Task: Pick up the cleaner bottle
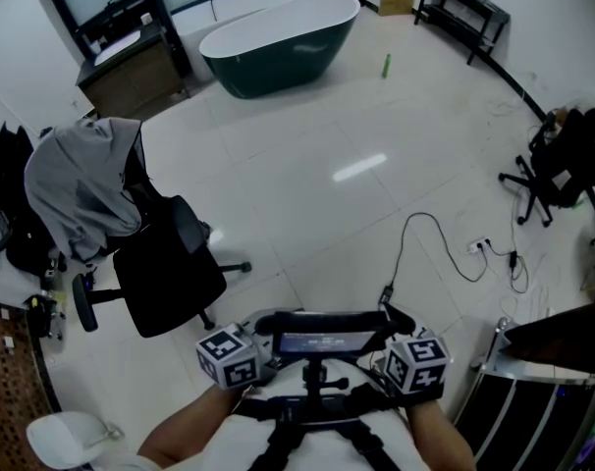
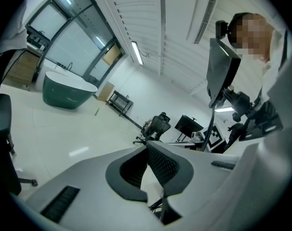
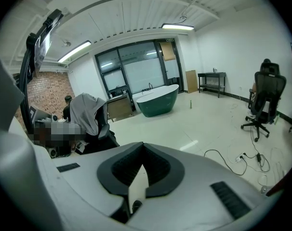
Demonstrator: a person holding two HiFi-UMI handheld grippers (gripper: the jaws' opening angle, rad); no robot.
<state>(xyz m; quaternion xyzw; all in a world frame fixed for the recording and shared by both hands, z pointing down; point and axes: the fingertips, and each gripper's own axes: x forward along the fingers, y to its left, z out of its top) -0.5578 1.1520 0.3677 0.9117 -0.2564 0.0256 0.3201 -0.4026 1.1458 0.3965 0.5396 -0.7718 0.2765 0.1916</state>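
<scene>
Nothing done yet: my left gripper and right gripper are closed, empty; the bottle stands far across the floor.

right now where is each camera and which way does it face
Head view: on the head, steeply down at floor, tub and bottle; forearms, marker cubes show.
Left gripper view: on left gripper, across the floor; shut jaws, chest screen show.
Right gripper view: on right gripper, toward the tub; shut jaws show.
Shared: all three show tub and bottle.
</scene>
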